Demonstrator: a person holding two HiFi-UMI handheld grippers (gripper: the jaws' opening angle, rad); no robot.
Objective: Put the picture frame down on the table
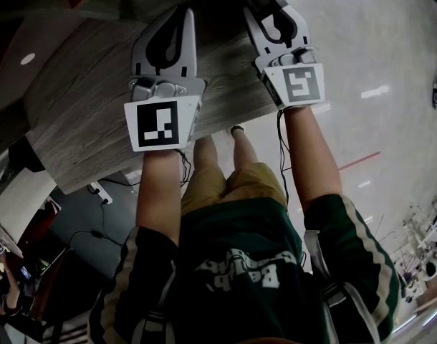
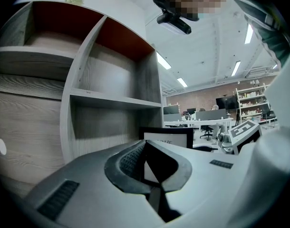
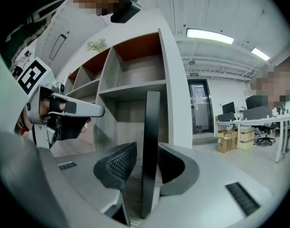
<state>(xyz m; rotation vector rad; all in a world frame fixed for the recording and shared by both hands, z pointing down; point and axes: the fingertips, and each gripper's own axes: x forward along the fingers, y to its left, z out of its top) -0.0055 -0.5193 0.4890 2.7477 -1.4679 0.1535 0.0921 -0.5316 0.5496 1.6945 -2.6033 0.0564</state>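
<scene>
Picture frame (image 3: 150,141), upright above the wooden table (image 1: 75,113), its lower edge hidden by the jaws. At left, we see the left gripper (image 1: 183,13) pressed together and empty. The frame stands ahead of it and slightly to its right, showing a black border and white mat. Farther right, the right gripper (image 3: 146,164) is spread, with the thin black frame edge-on between its pads and clear of the left pad. We note a shelf unit (image 2: 111,80) close behind the frame, the table's curved edge beneath both grippers, and open floor (image 1: 376,56) at right.
</scene>
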